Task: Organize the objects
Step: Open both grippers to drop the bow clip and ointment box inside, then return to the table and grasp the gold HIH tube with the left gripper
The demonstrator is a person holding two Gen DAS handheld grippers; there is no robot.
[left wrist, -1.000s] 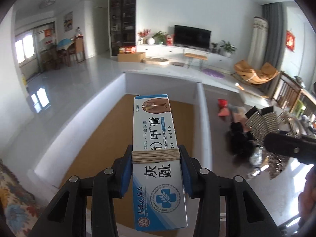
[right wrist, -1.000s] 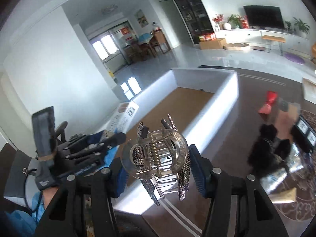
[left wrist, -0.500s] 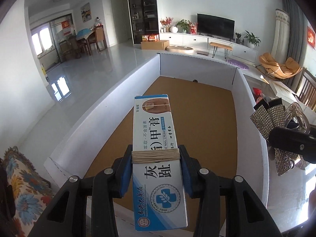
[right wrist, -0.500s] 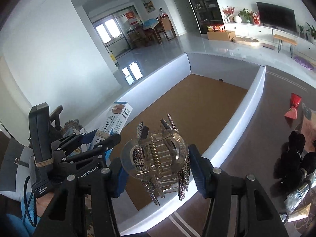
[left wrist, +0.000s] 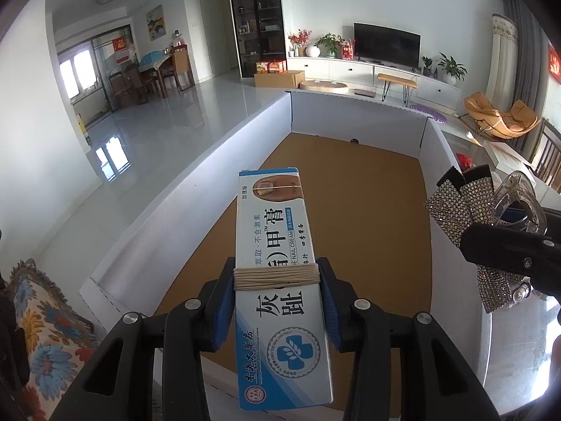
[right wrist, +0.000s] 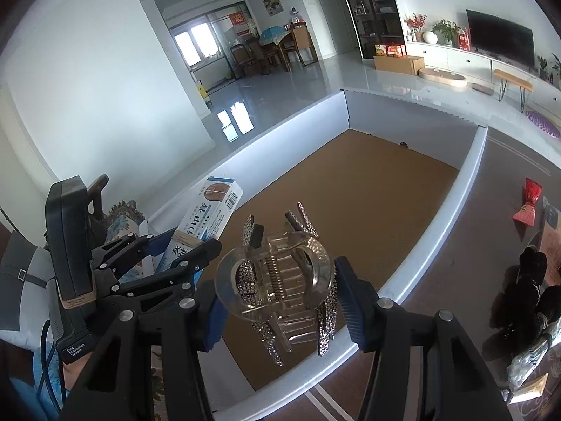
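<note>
**Grippers loaded, over open box**

Left wrist view: left gripper [left wrist: 277, 310] has its fingers clamped on the ointment carton [left wrist: 280, 280], which is wrapped with a twine band [left wrist: 276, 276]. Carton points out over the cardboard box [left wrist: 245, 193], above its brown floor. Hair claw [left wrist: 470, 210] visible at right edge.

Right wrist view: right gripper [right wrist: 278, 301] has its fingers closed against the rhinestone hair claw [right wrist: 277, 280], held above the box's near wall [right wrist: 438, 238]. Left gripper [right wrist: 168, 256] with carton [right wrist: 207, 217] sits just beside, to the left. Red pouch [right wrist: 527, 203] and a black item [right wrist: 526, 287] lie on the table [right wrist: 473, 263] right of the box.
</note>
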